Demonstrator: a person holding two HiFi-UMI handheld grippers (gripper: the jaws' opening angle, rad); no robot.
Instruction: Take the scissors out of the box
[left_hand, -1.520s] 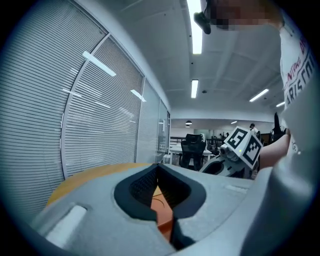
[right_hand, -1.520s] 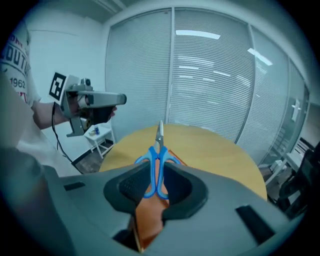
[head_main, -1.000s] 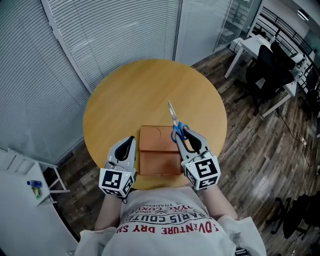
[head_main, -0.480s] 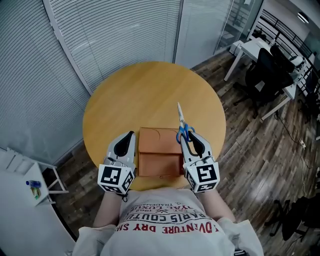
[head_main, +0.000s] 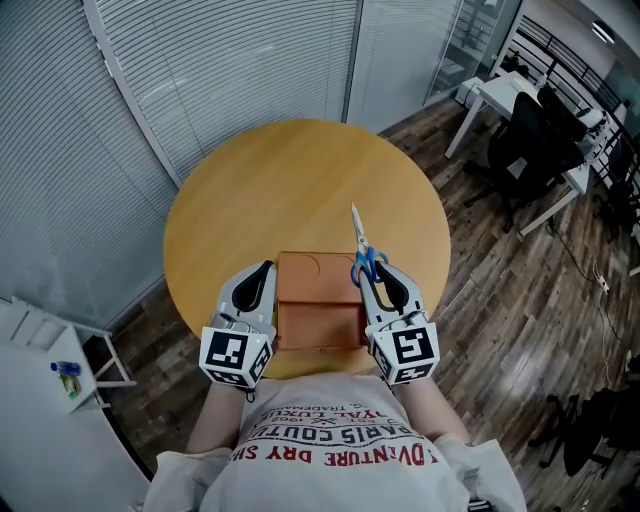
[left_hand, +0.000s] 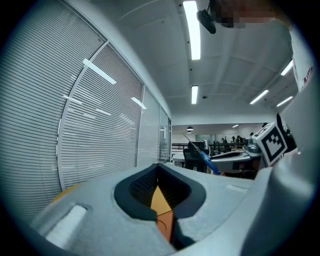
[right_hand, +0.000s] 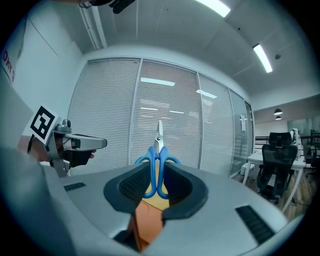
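Two scissors (right_hand: 158, 148) loops clamped: right gripper view only.

A round light-wood table (head_main: 300, 180) fills the centre; grey slatted blinds (head_main: 230, 60) span the top, and black office chairs (head_main: 530, 135) stand upper right.

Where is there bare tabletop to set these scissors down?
The far half of the table, beyond the box, is bare, also the strip right of the scissors. Crowded near edge: box between left gripper and right gripper.
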